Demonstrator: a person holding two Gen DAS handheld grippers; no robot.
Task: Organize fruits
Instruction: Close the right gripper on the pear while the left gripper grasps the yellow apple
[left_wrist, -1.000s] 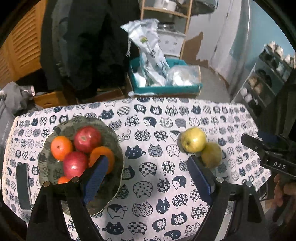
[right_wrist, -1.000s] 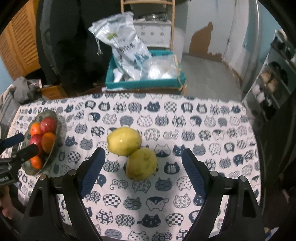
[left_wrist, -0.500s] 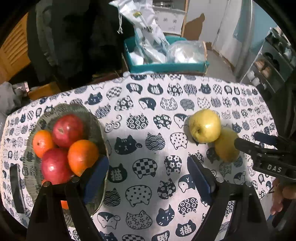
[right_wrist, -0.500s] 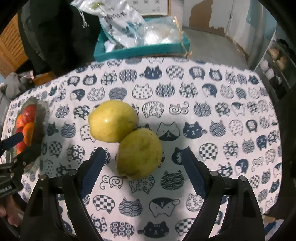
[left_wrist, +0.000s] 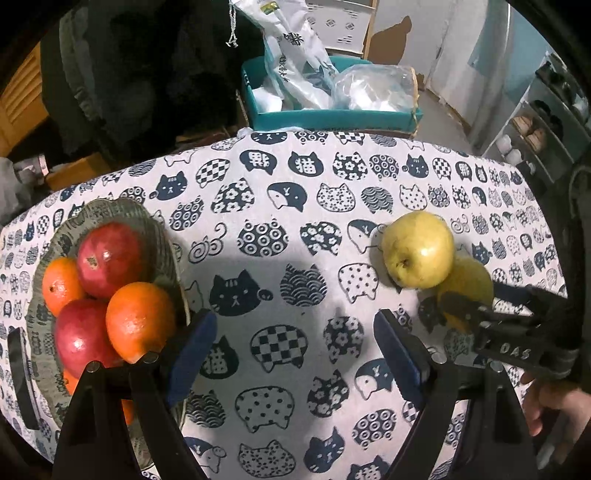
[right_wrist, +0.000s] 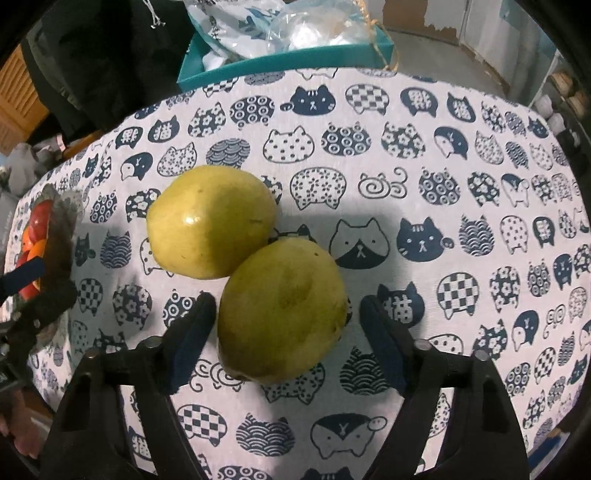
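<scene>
Two yellow-green fruits lie touching on the cat-print tablecloth: an apple (right_wrist: 210, 221) (left_wrist: 417, 251) and, nearer to me, a duller one (right_wrist: 284, 306) (left_wrist: 469, 277). My right gripper (right_wrist: 286, 314) points down over the duller fruit, which sits between its blue pads. The jaws are closing, with small gaps still visible on both sides. My left gripper (left_wrist: 291, 332) hangs open over bare cloth, between the apple and a grey bowl (left_wrist: 147, 221). The bowl holds two red apples (left_wrist: 107, 254) and some oranges (left_wrist: 140, 321).
Behind the table's far edge stands a teal box (left_wrist: 332, 114) stuffed with plastic bags. Dark clothing (left_wrist: 129, 74) hangs at the back left, and shelves (left_wrist: 535, 125) are at the right. A flat black object (left_wrist: 22, 376) lies left of the bowl. A hand (left_wrist: 554, 406) holds the right gripper.
Both grippers have come down closer to the table. The right gripper's jaws have narrowed around the nearer yellow-green fruit. The left gripper's jaws stayed as wide.
</scene>
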